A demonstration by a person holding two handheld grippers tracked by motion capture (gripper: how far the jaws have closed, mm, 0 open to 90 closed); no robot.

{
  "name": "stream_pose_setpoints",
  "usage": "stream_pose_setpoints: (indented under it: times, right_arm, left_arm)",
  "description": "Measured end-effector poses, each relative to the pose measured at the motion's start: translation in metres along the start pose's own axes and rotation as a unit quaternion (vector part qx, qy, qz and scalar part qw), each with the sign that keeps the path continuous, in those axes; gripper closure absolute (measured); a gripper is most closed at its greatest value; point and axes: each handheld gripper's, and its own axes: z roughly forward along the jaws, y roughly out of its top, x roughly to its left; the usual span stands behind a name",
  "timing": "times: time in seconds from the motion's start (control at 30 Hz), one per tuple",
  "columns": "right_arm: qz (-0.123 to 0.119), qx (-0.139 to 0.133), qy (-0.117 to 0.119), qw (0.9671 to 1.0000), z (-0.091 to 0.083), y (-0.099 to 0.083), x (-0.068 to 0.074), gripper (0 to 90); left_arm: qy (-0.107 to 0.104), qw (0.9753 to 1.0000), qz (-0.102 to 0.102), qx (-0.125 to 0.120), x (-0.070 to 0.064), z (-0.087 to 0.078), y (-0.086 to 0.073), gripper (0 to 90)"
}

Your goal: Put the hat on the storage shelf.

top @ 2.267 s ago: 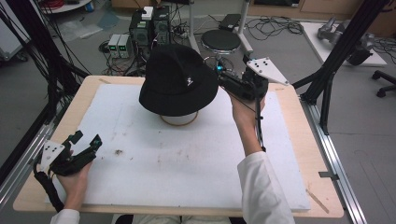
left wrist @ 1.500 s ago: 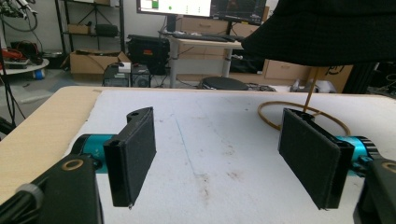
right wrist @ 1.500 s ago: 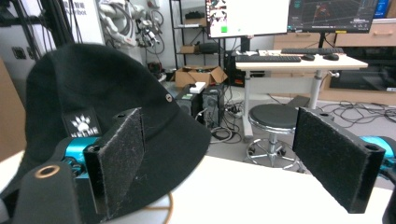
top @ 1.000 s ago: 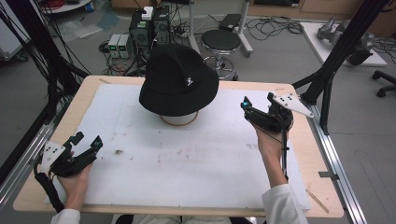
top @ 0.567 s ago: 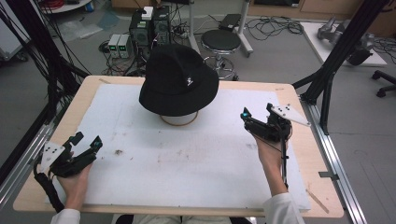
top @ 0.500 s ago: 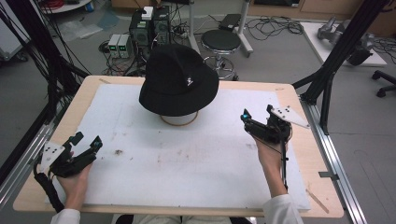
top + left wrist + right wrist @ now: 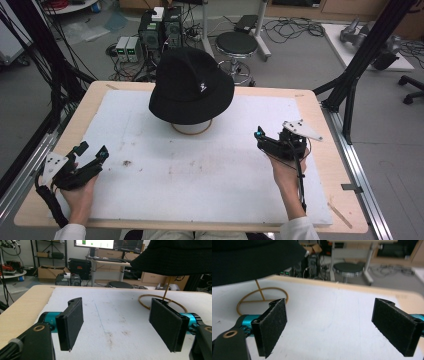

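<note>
Overhead view; low table-level tool views

From above, the black hat (image 7: pixel 191 92) hides most of its wire stand (image 7: pixel 192 131); we see just the base ring's front arc. In both gripper views, the top edge cuts off the hat's crown. The small white mark on the hat's front is too small to read.

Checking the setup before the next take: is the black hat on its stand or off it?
On. The black hat sits atop the wooden stand, brim clear of the table; both grippers are apart from it.
</note>
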Motion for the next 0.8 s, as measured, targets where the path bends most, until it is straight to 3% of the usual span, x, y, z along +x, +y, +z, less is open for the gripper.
stream_pose_setpoints:
  times: [0.07, 0.4, 0.7, 0.8]
  right_arm:
    - [0.001, 0.013, -0.007, 0.9999, 0.001, -0.008, -0.004, 11.9]
    - [0.031, -0.002, -0.007, 0.9995, -0.006, -0.051, -0.024, 11.7]
    - [0.049, -0.035, -0.023, 0.9979, -0.014, -0.072, -0.033, 11.7]
    - [0.046, -0.020, -0.020, 0.9985, -0.011, -0.077, -0.032, 11.6]
  left_arm:
    - [0.000, 1.0000, 0.000, 0.001, 0.000, 0.000, 0.000, 27.8]
    - [-0.002, 1.0000, 0.000, 0.002, -0.001, 0.001, 0.000, 27.8]
    - [-0.001, 1.0000, -0.003, 0.000, -0.001, 0.000, 0.000, 27.8]
    - [-0.002, 1.0000, -0.006, 0.000, -0.001, 0.000, -0.001, 27.8]
